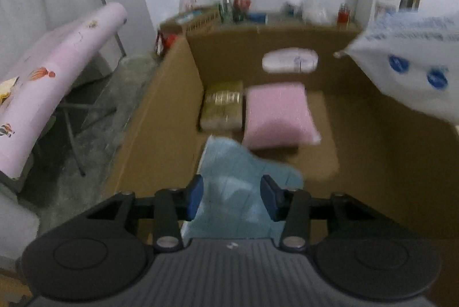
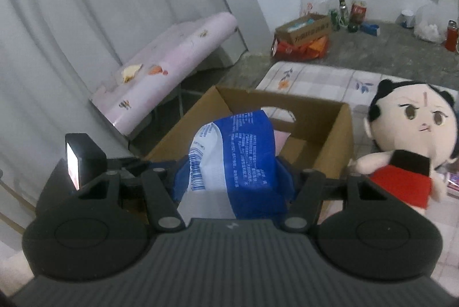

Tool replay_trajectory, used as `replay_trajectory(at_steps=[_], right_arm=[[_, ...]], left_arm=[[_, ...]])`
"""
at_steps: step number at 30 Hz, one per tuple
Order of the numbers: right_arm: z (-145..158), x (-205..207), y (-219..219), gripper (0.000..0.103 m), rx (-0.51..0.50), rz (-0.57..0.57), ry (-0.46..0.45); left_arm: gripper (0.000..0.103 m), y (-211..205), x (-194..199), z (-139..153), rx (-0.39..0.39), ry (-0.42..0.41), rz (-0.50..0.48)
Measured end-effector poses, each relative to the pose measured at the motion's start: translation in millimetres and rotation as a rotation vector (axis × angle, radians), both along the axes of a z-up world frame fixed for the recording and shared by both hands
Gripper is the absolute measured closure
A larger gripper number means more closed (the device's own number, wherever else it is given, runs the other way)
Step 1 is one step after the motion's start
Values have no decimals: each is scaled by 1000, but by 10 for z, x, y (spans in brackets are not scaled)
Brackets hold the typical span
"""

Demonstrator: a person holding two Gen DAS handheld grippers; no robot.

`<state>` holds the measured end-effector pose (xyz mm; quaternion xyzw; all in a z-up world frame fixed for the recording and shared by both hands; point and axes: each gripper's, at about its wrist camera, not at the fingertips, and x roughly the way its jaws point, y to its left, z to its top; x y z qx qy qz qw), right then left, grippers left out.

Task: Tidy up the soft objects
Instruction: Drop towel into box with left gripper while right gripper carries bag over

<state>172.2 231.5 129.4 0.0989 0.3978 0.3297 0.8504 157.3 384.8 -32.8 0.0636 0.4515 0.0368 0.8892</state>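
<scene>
Inside your brown cardboard box (image 1: 373, 163) lie a pink soft cushion (image 1: 278, 114), an olive-gold packet (image 1: 222, 108) and a light-blue cloth (image 1: 238, 186), which sits between your left fingers (image 1: 232, 196), parted and not pressing it. Only the right view shows your right fingers (image 2: 229, 177) clamped on the blue-and-white plastic pack (image 2: 238, 152) above the box, beside a round-headed plush doll (image 2: 407, 140) on the checked bed (image 2: 315, 80).

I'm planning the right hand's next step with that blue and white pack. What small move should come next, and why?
Probably carry it a little further forward over the cardboard box and lower it in. The right gripper is shut on the blue and white pack just short of the box's near edge, and the bare floor right of the pink pack looks free.
</scene>
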Motion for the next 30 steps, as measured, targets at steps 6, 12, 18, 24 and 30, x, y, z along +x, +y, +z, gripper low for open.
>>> replay_trajectory(at_steps=[6,12,18,24,30], right_arm=[[-197,74,139,43,-20,24,30],[-254,34,121,42,-47,27,30],[-236,-22,60,42,-27,36,24],[-223,-22,-47,42,-7,14,22],[-310,-11,-106,42,-19,-9,41]], left_arm=[[16,-37,-282,92,-54,73,-135],[52,-168,-253,-270,-27,298,-204],[91,44,-181,-262,10,282,-121],[91,116,60,-179,89,245,-63],[77,9,161,-202,187,108,-34]])
